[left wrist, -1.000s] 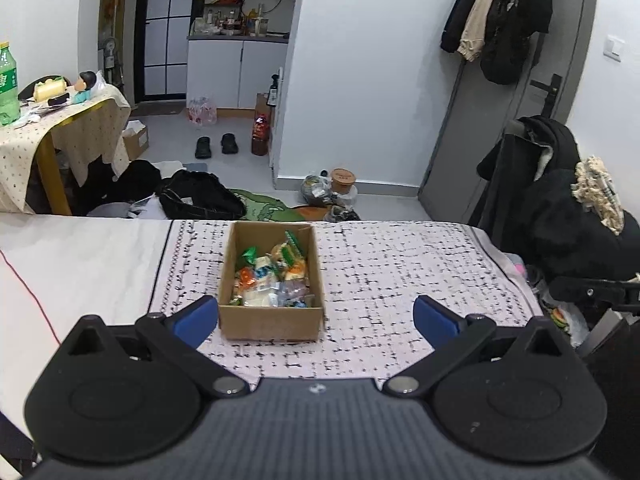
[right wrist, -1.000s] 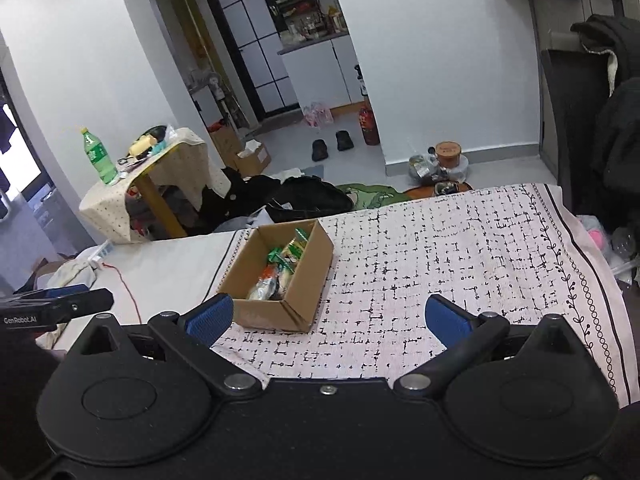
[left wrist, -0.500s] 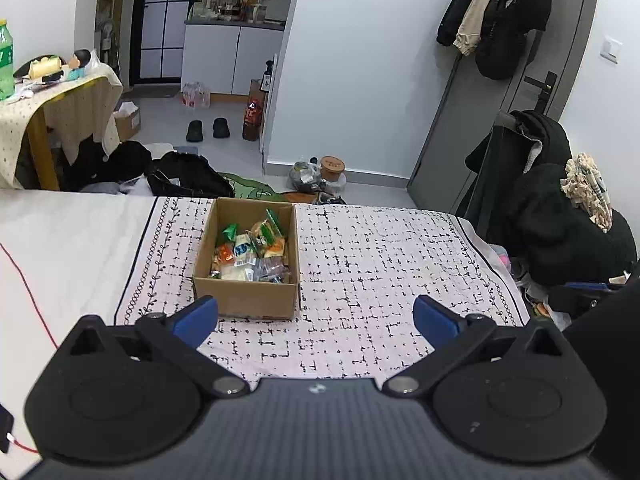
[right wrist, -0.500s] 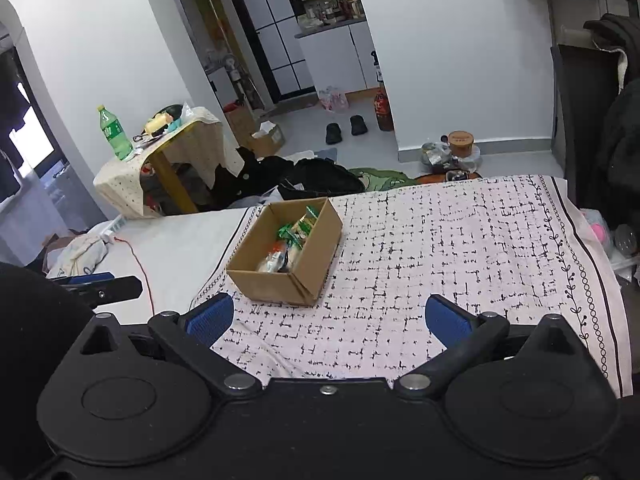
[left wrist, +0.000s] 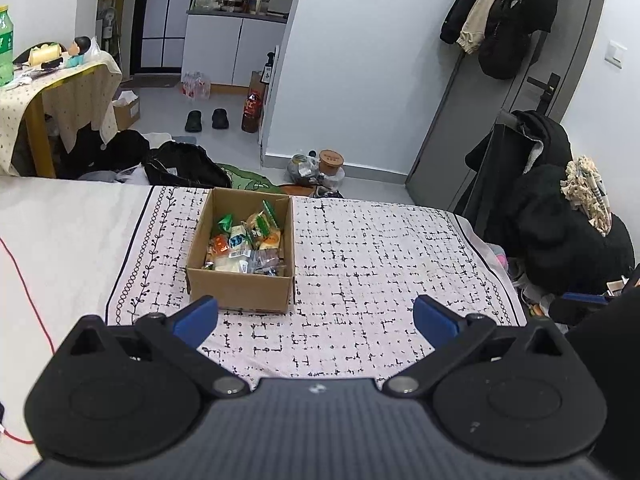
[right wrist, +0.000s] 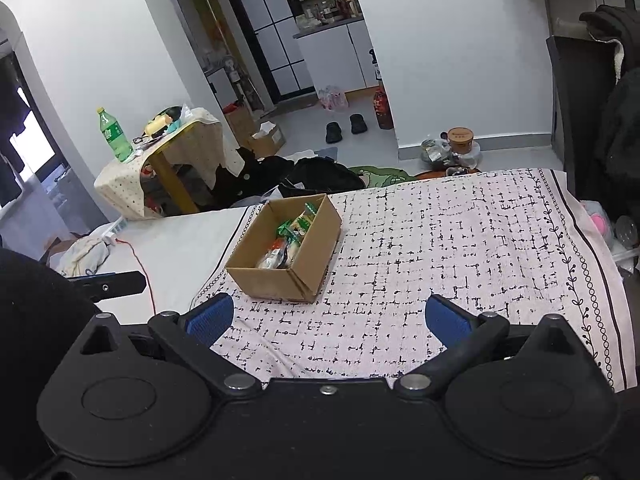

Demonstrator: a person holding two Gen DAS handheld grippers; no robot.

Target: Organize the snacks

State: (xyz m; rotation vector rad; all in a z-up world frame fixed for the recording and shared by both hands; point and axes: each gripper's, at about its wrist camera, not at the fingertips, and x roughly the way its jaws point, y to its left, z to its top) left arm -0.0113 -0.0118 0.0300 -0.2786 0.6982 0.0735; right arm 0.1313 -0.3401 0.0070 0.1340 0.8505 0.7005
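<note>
Patterned cloth [left wrist: 380,264] covers the table; the cardboard box [left wrist: 240,288] of snacks [left wrist: 244,244] sits near its left border. Broad bare cloth lies right of the box. Only the right wrist view shows the green bottle [right wrist: 113,134] whole. Left gripper [left wrist: 316,316] and right gripper [right wrist: 328,320] hover, jaws spread wide, holding nothing.

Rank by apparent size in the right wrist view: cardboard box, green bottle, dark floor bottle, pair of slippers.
1. cardboard box, clearly largest, though also nearest
2. green bottle
3. dark floor bottle and pair of slippers: look alike, not ranked
</note>
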